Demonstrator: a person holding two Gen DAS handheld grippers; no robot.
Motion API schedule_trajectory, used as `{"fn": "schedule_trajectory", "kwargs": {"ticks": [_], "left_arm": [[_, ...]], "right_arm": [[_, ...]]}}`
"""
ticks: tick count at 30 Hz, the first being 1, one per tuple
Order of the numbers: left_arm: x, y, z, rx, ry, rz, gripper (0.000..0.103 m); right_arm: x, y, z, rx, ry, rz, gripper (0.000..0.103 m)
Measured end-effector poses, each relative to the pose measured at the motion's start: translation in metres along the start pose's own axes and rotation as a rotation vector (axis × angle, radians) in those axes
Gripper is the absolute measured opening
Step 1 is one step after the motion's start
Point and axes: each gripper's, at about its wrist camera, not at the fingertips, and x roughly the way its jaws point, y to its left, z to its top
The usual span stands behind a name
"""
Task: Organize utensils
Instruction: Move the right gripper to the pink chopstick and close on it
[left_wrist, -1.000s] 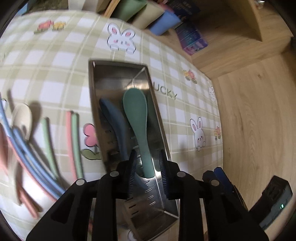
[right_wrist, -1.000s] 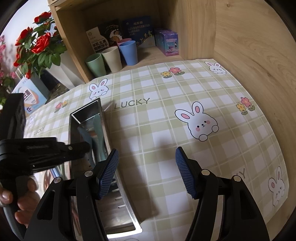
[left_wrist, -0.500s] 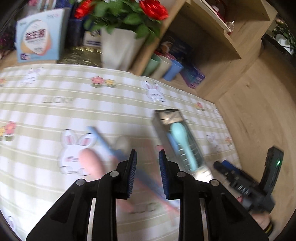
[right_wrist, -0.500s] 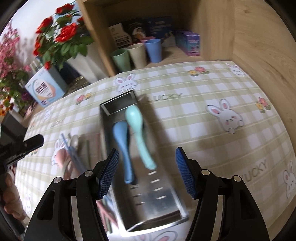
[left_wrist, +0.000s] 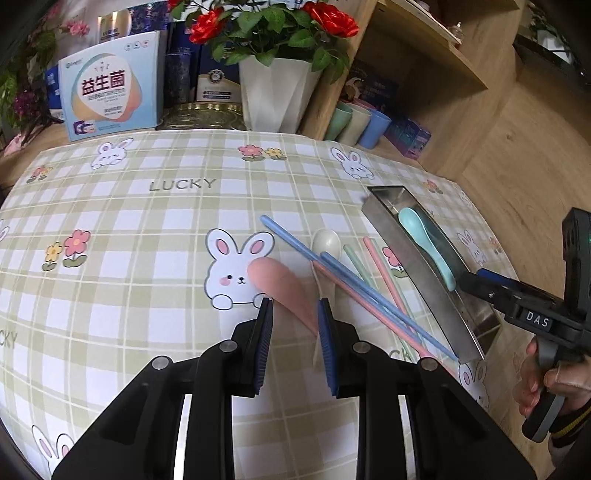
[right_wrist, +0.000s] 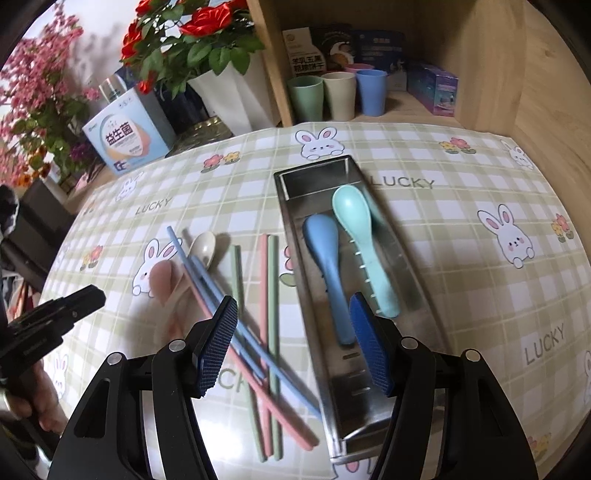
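A steel tray (right_wrist: 291, 206) lies on the checked cloth and holds a blue spoon (right_wrist: 325, 254) and a mint spoon (right_wrist: 360, 236); the tray also shows in the left wrist view (left_wrist: 424, 280). Left of it lie a pink spoon (left_wrist: 280, 284), a cream spoon (left_wrist: 327, 242) and several blue, pink and green chopsticks (right_wrist: 266, 295). My left gripper (left_wrist: 295, 310) is open, its fingers on either side of the pink spoon's handle, just above the cloth. My right gripper (right_wrist: 291, 314) is open and empty, above the tray's near end and the chopsticks.
A wooden shelf at the back right holds three cups (right_wrist: 336, 94) and boxes. A white vase of red roses (left_wrist: 273, 92) and a blue box (left_wrist: 110, 92) stand behind the cloth. A wooden wall (right_wrist: 546, 74) bounds the right side.
My left gripper has left the tray, empty, swung left and come down around the pink spoon. My right gripper has pulled back and up; the tray now lies in front of it.
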Motion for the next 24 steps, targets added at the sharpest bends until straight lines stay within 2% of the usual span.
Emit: {"fn": "schedule_trajectory", "kwargs": {"ticks": [4,10,14,18,24], "left_arm": [[0.012,-0.007,-0.002,0.048,0.024,-0.012,0.024],[0.018,-0.004,-0.011,0.012,0.048,-0.042,0.024],[0.017,-0.002,-0.017,-0.002,0.048,-0.033,0.024],[0.013,0.0,-0.024,0.031,0.02,0.023,0.024],[0.009,0.013,-0.033,0.012,0.015,0.048,0.024]], "right_arm": [[0.001,0.004,-0.003,-0.002,0.008,-0.005,0.061],[0.0,0.005,-0.004,-0.014,0.013,0.002,0.06],[0.003,0.013,-0.005,-0.049,0.027,0.023,0.045],[0.009,0.032,-0.011,-0.143,0.049,0.042,0.03],[0.032,0.058,-0.027,-0.268,0.126,0.069,0.024]]}}
